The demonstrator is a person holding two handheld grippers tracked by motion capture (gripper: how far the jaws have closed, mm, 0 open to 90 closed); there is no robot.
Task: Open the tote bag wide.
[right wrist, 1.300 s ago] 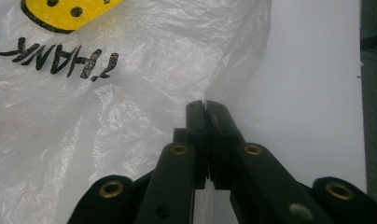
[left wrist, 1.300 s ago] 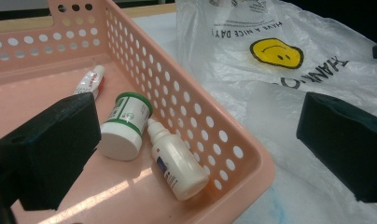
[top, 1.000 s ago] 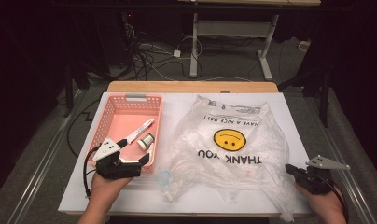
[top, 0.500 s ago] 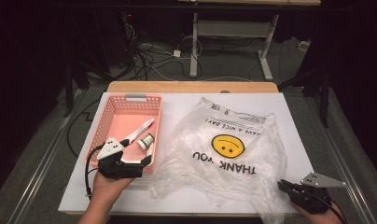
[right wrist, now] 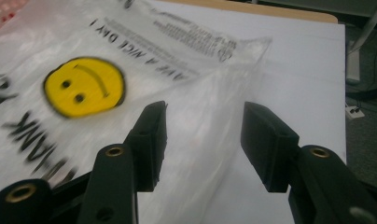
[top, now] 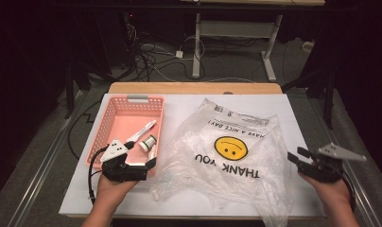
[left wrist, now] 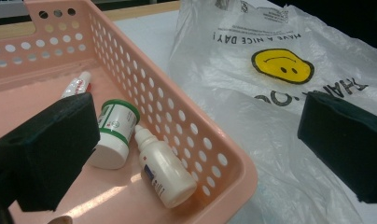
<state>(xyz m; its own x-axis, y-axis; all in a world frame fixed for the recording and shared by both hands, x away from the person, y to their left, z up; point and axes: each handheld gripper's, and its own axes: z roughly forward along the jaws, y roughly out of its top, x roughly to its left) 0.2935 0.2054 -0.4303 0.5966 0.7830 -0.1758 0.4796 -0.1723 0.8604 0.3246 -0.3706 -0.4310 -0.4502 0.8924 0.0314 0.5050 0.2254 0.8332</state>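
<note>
Since the earlier frame, your right gripper (top: pixel 297 159) is rising away from the near-right table edge, and its jaws have just been opening; they are now released, with nothing pressed between them. The plastic bag (top: pixel 231 156) is lying flat on the white table (top: pixel 293 109), its right edge just beside those jaws. Your left gripper (top: pixel 141 166) is keeping its place at the pink basket (top: pixel 114 124), jaws spread wide over the basket's near right corner, grasping nothing.

The high view looks forward and down over the whole table (top: pixel 189 101). Both gripper views sit low and close (aimed along their jaws), sharing the plastic bag (left wrist: pixel 280 65) (right wrist: pixel 84 86).
</note>
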